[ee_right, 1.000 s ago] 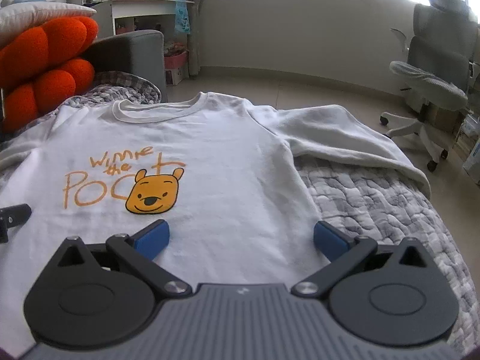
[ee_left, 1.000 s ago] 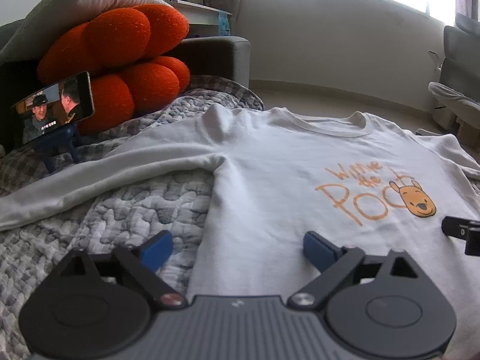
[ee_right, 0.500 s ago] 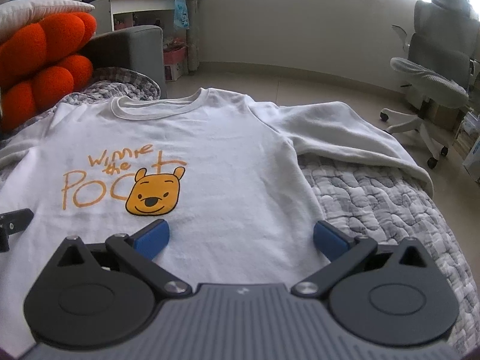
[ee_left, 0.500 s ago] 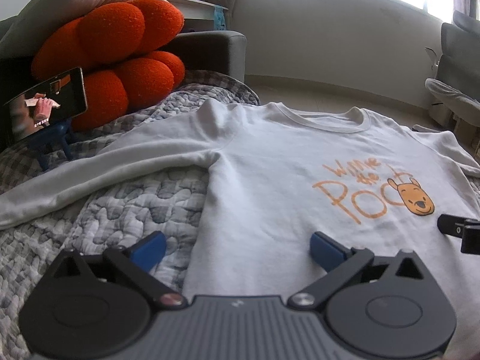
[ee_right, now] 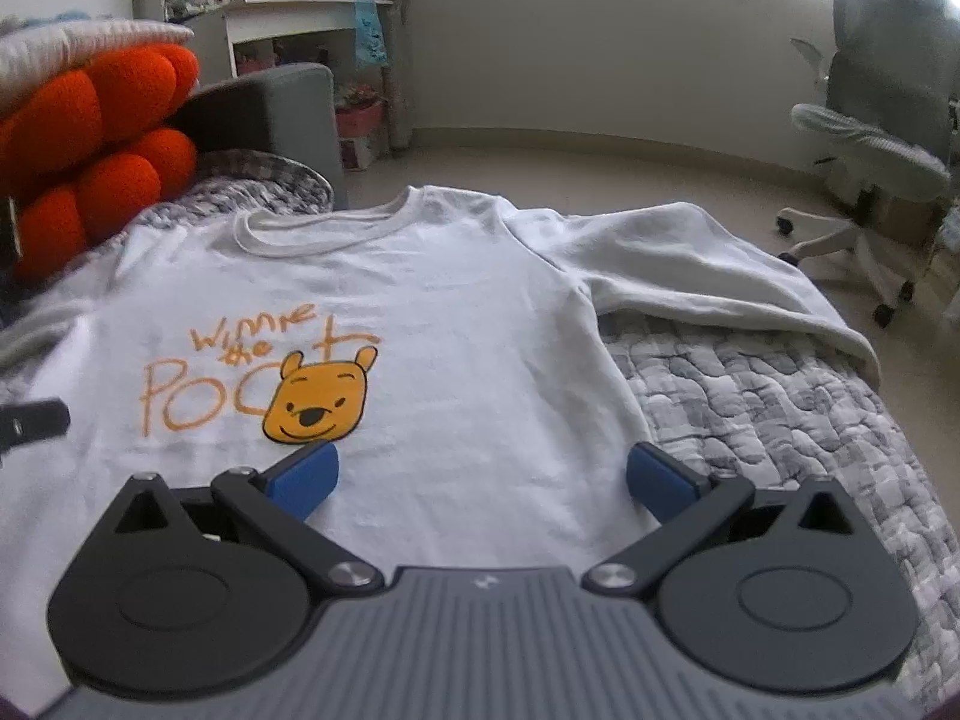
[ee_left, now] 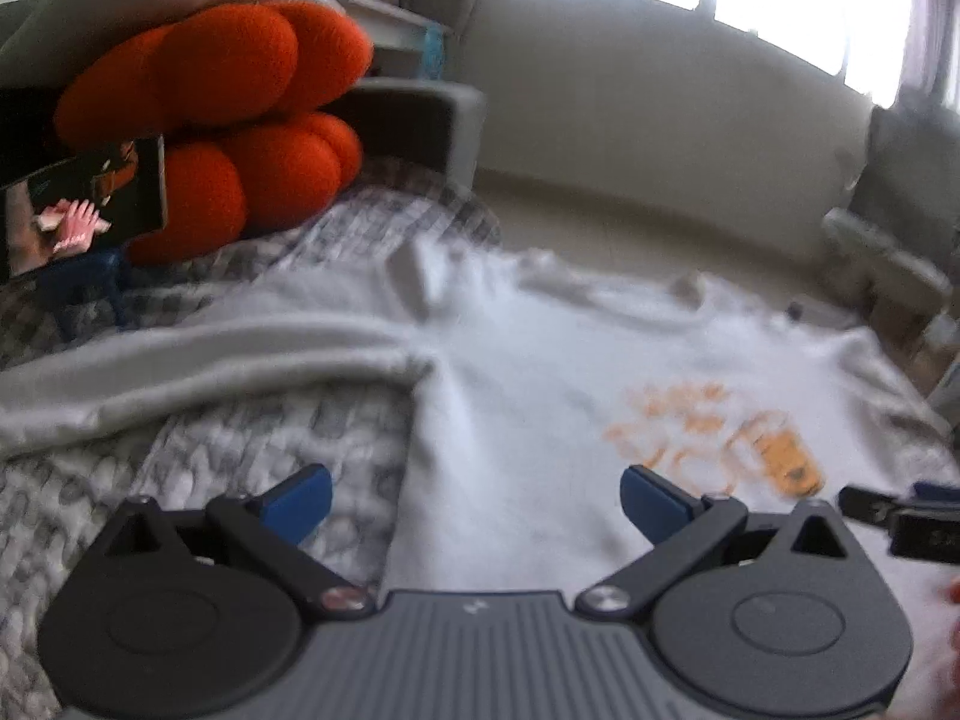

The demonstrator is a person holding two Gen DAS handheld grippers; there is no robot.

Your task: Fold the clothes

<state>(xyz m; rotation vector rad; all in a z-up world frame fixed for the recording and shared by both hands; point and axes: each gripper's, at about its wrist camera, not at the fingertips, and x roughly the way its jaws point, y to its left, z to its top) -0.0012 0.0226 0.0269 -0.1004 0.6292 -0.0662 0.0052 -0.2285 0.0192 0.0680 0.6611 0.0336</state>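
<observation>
A white long-sleeved shirt (ee_right: 456, 300) with an orange Pooh print (ee_right: 315, 402) lies flat, front up, on a grey quilted bed; it also shows blurred in the left wrist view (ee_left: 540, 372). Its sleeves spread out to both sides (ee_left: 198, 354) (ee_right: 708, 276). My left gripper (ee_left: 474, 498) is open and empty over the shirt's left side edge. My right gripper (ee_right: 480, 474) is open and empty over the shirt's lower right part. The tip of the right gripper shows at the right edge of the left wrist view (ee_left: 900, 516).
Orange knot cushions (ee_left: 240, 120) and a phone on a blue stand (ee_left: 84, 204) sit at the bed's left. A grey armchair (ee_right: 264, 114), a white desk (ee_right: 300, 18) and a wheeled office chair (ee_right: 864, 150) stand on the floor beyond the quilt (ee_right: 780, 408).
Both grippers have moved forward and lower over the shirt; the left wrist view is now blurred by motion. Both stay open. The shirt has not moved.
</observation>
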